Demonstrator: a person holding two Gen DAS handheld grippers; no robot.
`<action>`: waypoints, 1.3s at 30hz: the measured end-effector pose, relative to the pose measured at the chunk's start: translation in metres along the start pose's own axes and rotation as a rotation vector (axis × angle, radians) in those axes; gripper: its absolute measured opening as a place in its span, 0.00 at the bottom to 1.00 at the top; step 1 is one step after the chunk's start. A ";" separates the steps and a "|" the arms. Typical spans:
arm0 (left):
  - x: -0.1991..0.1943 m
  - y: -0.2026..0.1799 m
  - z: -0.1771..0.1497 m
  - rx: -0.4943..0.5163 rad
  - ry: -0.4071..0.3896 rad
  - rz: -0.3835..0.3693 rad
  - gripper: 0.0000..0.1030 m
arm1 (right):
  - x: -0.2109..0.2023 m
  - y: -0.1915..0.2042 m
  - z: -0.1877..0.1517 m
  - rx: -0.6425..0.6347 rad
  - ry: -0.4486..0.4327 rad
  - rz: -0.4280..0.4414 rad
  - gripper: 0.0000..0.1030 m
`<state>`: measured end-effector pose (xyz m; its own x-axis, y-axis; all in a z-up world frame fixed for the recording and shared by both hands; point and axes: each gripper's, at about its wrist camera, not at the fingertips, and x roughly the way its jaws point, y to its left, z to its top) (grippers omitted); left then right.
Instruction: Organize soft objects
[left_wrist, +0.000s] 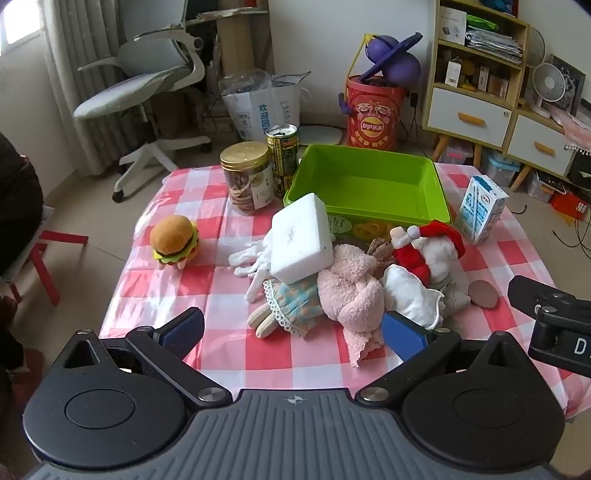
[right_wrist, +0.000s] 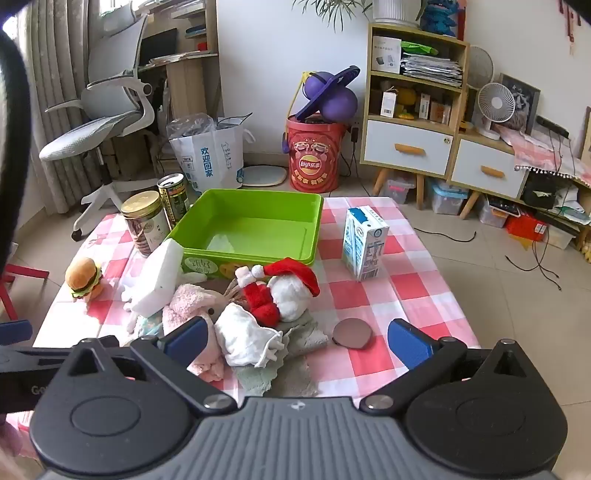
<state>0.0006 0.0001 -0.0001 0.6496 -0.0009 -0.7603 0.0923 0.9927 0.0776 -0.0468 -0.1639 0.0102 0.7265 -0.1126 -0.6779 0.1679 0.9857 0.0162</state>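
A pile of soft things lies in front of an empty green bin (left_wrist: 369, 181) (right_wrist: 255, 225): a pink plush (left_wrist: 351, 291) (right_wrist: 188, 306), a Santa plush (left_wrist: 428, 251) (right_wrist: 284, 291), a white cloth (left_wrist: 410, 295) (right_wrist: 247, 336), a doll in a blue dress (left_wrist: 291, 306), white gloves (left_wrist: 247, 258) and a white foam block (left_wrist: 301, 243) (right_wrist: 159, 277) resting on top. A burger plush (left_wrist: 173, 240) (right_wrist: 85, 278) sits apart at the left. My left gripper (left_wrist: 291, 332) is open and empty just short of the pile. My right gripper (right_wrist: 295, 343) is open and empty over the white cloth.
A cookie jar (left_wrist: 247, 177) (right_wrist: 144, 221) and a can (left_wrist: 282, 155) (right_wrist: 174, 199) stand left of the bin. A milk carton (left_wrist: 480, 210) (right_wrist: 364, 242) stands at the right. A brown round disc (left_wrist: 484, 293) (right_wrist: 351, 332) lies near the pile. A grey-green towel (right_wrist: 295, 343) lies under the plush.
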 end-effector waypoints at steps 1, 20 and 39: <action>-0.001 0.000 -0.001 0.003 -0.023 0.008 0.95 | 0.000 0.000 0.000 -0.001 0.002 0.000 0.72; 0.000 0.002 0.001 -0.004 -0.013 0.005 0.95 | 0.001 0.002 0.001 0.005 0.012 0.002 0.72; 0.001 0.003 0.000 -0.004 -0.013 0.006 0.95 | 0.000 0.002 0.000 0.006 0.014 0.007 0.72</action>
<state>0.0013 0.0033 -0.0002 0.6603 0.0038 -0.7510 0.0847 0.9932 0.0795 -0.0461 -0.1624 0.0100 0.7183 -0.1041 -0.6879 0.1668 0.9857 0.0251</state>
